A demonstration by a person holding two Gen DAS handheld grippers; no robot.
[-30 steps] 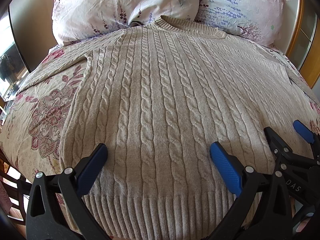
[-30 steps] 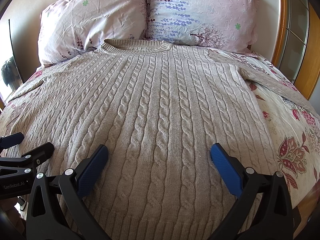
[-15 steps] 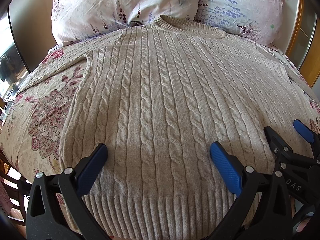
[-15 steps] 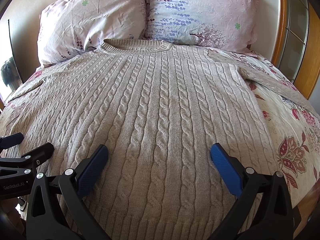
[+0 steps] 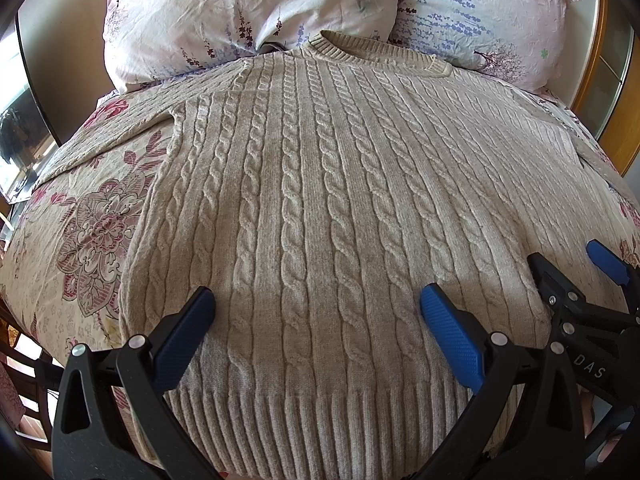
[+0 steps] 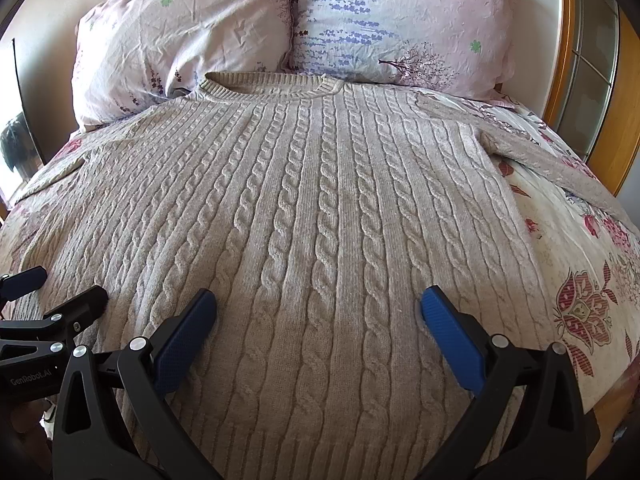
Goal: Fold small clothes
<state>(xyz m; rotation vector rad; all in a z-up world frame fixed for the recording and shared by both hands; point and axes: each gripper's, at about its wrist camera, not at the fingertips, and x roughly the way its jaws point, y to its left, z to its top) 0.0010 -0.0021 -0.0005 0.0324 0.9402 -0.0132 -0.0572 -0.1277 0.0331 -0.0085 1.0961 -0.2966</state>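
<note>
The cable-knit sweater lies flat and unfolded on the floral bedspread, collar at the pillows, so with our left gripper and right gripper spread wide, holding nothing, we judge every fold remains.

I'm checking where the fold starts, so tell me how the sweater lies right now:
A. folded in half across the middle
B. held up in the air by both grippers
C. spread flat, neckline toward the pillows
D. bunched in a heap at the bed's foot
C: the sweater lies spread flat on the bedspread, its neckline next to the pillows, while the left gripper and right gripper are open above its hem end.
</note>
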